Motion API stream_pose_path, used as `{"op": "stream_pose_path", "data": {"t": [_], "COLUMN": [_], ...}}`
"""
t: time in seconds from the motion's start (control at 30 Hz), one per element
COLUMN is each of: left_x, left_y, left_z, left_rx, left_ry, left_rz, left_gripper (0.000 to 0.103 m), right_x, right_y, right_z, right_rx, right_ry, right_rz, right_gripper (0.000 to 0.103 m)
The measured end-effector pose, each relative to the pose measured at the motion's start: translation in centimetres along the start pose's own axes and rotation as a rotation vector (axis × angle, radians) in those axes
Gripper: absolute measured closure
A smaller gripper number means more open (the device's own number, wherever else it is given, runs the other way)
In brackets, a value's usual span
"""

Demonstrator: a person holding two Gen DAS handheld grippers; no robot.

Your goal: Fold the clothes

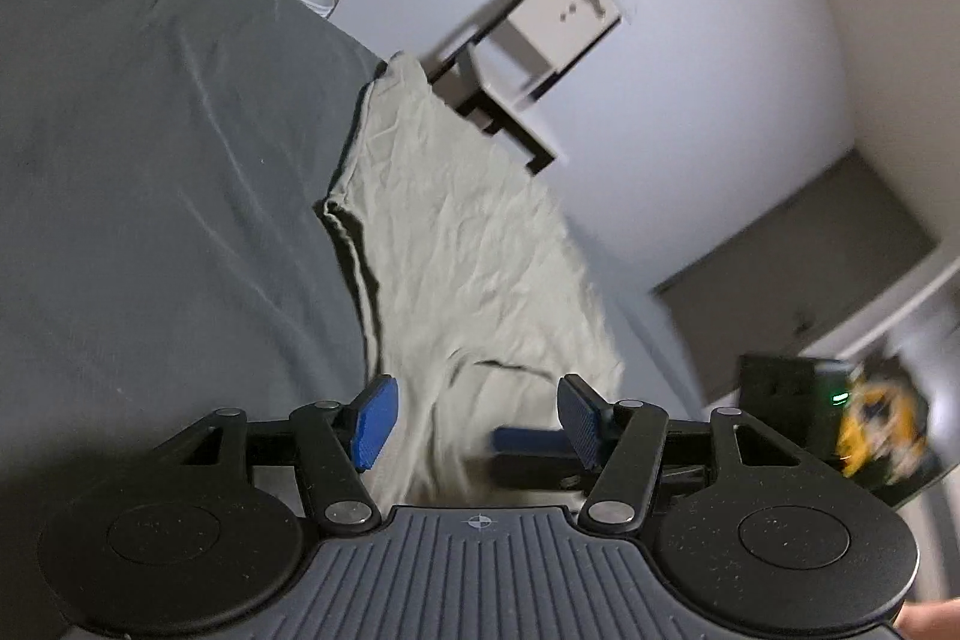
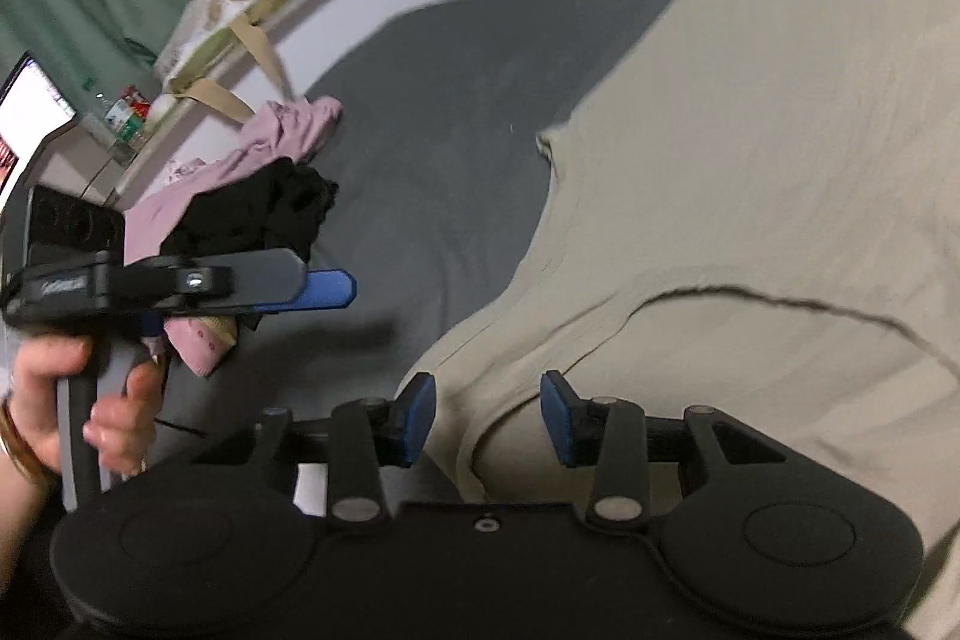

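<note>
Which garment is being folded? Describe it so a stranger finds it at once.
Start at the bed's dark grey sheet. The beige T-shirt lies spread flat on it, right in front of the right gripper. Unlike the pink and black clothes heaped farther off, it is pale, plain and laid out singly.

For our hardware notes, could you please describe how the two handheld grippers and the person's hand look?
Both the left gripper and right gripper have black linkage arms with silver pivot pins, round black discs and ribbed blue finger pads. The left body is ribbed grey with a crosshair mark. The hand wears a brown wrist bracelet.
</note>
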State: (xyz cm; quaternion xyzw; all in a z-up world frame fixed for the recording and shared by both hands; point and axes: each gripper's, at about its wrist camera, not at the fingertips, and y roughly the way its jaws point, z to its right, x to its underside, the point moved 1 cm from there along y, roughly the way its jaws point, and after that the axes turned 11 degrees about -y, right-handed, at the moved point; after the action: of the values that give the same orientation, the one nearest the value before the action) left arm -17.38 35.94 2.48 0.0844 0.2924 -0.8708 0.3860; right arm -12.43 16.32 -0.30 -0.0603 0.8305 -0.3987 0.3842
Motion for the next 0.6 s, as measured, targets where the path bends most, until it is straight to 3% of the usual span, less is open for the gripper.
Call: {"op": "stream_pose_path", "data": {"t": [0.13, 0.27, 0.37, 0.47, 0.6], "left_x": [0.3, 0.3, 0.3, 0.2, 0.0], "left_y": [0.9, 1.6, 1.8, 1.8, 1.9], "left_z": [-0.6, -1.3, -1.8, -2.4, -2.9], "left_rx": [-0.046, -0.024, -0.017, -0.022, -0.022], "left_ry": [0.037, 0.008, 0.004, -0.017, -0.040], "left_rz": [-0.031, -0.047, -0.053, -0.049, -0.045], "left_gripper": [0.044, 0.044, 0.044, 0.044, 0.044], "right_x": [-0.2, -0.2, -0.1, -0.1, 0.2], "right_y": [1.3, 2.3, 3.0, 3.7, 3.6], "right_z": [0.4, 0.9, 1.0, 1.1, 0.7], "right_rx": [-0.040, -0.068, -0.062, -0.055, -0.019], "right_ry": [0.084, 0.169, 0.197, 0.226, 0.192], "right_rz": [-0.024, -0.030, -0.041, -0.052, -0.062], "right_gripper": [0.064, 0.068, 0.076, 0.095, 0.101]}}
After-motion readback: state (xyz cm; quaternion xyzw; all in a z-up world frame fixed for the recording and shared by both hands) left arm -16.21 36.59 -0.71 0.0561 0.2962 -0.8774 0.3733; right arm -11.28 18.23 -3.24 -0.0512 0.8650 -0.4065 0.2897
